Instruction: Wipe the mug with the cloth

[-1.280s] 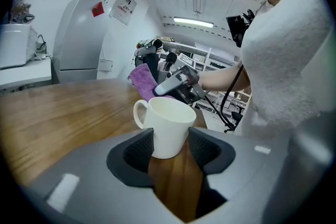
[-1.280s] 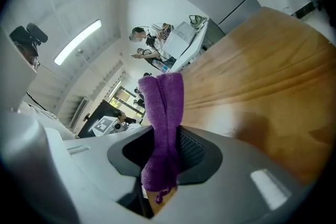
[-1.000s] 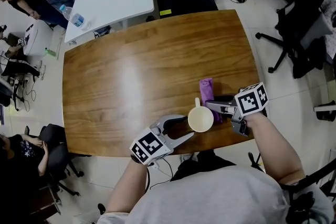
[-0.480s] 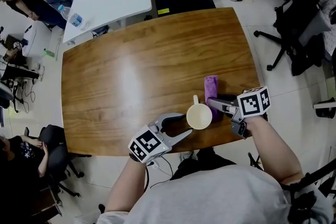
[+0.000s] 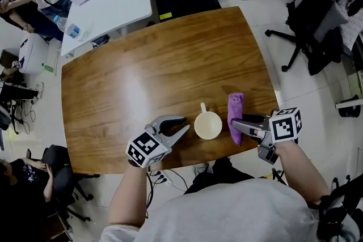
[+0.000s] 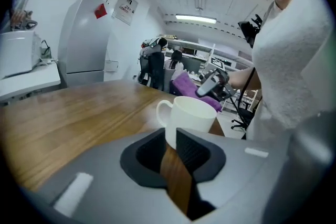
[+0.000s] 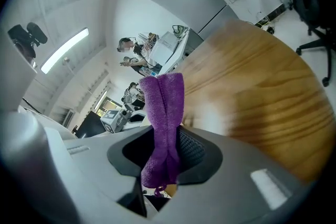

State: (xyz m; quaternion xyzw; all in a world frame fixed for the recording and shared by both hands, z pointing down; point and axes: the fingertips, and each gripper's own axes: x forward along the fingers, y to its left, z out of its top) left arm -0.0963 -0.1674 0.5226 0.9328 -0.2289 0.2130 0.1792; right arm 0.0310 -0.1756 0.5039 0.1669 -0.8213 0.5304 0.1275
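Now that the left gripper [image 5: 186,123] has just been closing, its jaws stand only a narrow way apart, with nothing between them but a strip of bare wood. A second ago they were spread wide at the mug's side; now their tips sit just short of it, not touching. So the mug [image 5: 208,125] is not held, and I judge it needs steadying (or a fresh, wider approach) before wiping can start. The right gripper [image 5: 234,123] is clamped on the cloth [image 5: 235,111], which has come a little away from the mug and seems raised off the surface [image 5: 142,76]. The cloth is in hand and ready, yet it has not met the mug.

The mug is a plain white cylinder, smooth and glossy like glazed ceramic, upright with its loop handle turned to the far side. It stands near the surface's near edge, between the two grippers. The cloth is purple, soft and nubbly like terry, folded into a long narrow strip. The surface is polished brown wood with rounded corners and a pale glare. Beyond it stand a white table [image 5: 108,3] and a dark office chair [image 5: 309,37].
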